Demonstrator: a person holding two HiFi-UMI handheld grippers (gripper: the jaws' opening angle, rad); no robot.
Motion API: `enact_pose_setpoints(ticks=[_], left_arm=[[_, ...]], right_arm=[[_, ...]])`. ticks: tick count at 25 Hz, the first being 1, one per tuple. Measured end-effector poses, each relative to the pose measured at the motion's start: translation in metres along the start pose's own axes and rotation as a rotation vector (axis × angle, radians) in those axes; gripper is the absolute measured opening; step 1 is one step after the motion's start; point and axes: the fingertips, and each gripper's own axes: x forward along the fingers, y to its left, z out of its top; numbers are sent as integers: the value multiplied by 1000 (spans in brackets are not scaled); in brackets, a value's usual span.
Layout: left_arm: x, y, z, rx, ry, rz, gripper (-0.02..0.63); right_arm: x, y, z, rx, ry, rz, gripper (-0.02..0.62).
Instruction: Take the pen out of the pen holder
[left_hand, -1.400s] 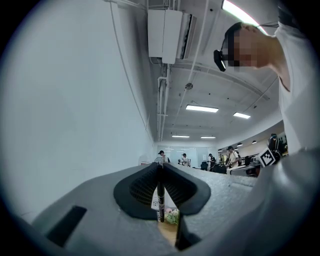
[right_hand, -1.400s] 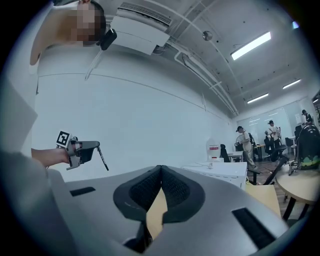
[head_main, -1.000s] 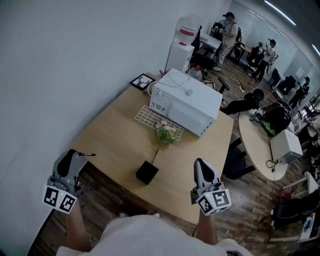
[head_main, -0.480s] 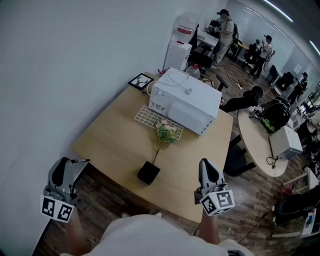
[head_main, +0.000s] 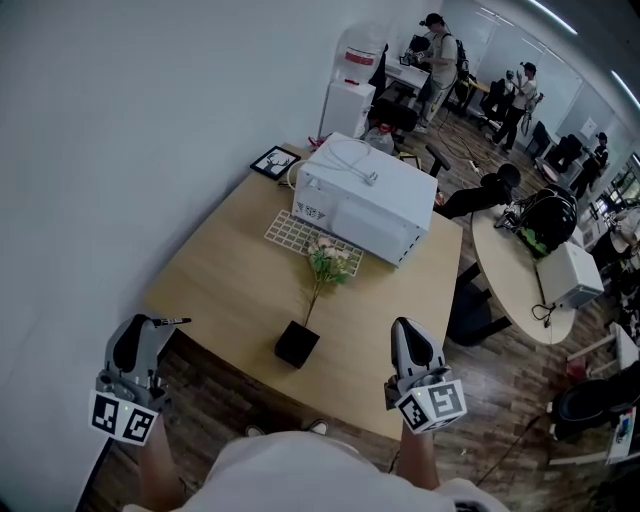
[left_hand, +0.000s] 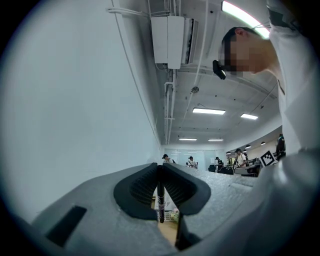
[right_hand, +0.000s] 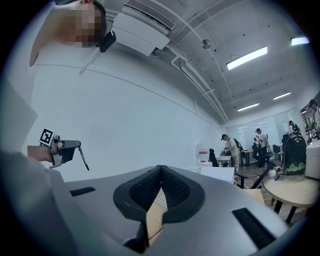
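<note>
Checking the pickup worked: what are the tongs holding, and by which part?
Left tongs clamp the pen near one end; right tongs are shut, holding nothing.

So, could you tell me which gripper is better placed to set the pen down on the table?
Left: the left gripper clamps the pen in its jaws by the table's edge; the right gripper is shut and empty.

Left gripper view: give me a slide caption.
The left hand-held gripper shut on a black pen before a white wall.
</note>
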Motion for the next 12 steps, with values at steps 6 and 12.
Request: enact_pose_setpoints(ticks=[6, 12], left_arm=[[-4, -4, -2, -11, 3, -17, 46], [-14, -5, -6, -20, 5, -18, 46]], right_arm=[[-10, 7, -3, 2, 5, -2, 2], [-17, 15, -7, 8, 12, 0, 2]])
